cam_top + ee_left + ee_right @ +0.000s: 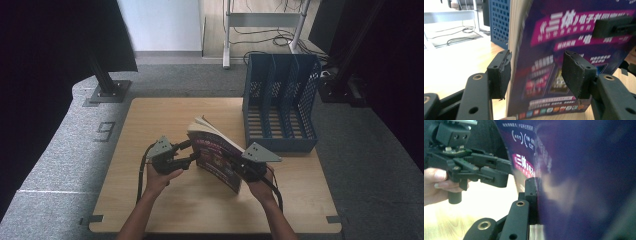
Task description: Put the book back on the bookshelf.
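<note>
standing upright on the table (pixel 150 210), book (pixel 216 155), right tool (pixel 239 165) clamped on it, left tool (pixel 192 152) spread astride its edge

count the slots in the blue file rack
3, side by side in the blue file rack at the table's far right: a left, a middle and a right slot, split by two dividers. All look empty, though the walls hide parts of their floors.

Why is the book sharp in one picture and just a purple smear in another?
In the right gripper view the book sits almost against the lens, so its cover blurs; in the left gripper view it stands farther off, print mostly readable; the high view is dim, dark at both sides.
</note>
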`<state>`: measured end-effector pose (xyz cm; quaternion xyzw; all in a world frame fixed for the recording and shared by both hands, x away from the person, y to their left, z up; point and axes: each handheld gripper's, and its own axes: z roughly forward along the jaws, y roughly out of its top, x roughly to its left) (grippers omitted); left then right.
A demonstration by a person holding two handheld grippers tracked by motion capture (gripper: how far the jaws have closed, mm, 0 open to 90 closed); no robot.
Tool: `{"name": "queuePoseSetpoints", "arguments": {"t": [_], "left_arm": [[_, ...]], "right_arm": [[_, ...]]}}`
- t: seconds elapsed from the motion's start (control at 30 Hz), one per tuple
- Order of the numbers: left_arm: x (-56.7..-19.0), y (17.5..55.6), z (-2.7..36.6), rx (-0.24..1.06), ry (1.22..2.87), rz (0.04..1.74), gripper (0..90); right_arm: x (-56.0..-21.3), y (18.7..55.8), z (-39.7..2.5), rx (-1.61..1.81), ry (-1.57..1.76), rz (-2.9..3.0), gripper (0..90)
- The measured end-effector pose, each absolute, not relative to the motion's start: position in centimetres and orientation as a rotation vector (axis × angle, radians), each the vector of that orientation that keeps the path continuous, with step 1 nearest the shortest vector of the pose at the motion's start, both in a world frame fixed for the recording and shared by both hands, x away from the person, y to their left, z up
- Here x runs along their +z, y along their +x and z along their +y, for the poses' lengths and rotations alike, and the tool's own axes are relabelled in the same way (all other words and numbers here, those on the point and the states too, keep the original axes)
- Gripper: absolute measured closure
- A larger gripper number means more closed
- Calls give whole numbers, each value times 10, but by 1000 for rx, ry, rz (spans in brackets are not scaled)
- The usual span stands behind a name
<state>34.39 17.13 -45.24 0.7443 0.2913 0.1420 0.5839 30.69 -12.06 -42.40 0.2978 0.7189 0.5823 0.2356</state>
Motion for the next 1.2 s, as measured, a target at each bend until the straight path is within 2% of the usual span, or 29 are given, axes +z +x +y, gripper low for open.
{"name": "queuePoseSetpoints", "arguments": {"t": [0.6,1.2], "left_arm": [[-472,341,194,336,1769,765,395],[-481,339,189,339,1842,758,391]], "right_arm": [[-412,306,-132,1635,863,1885,819],[-396,306,-142,1631,896,1819,819]]}}
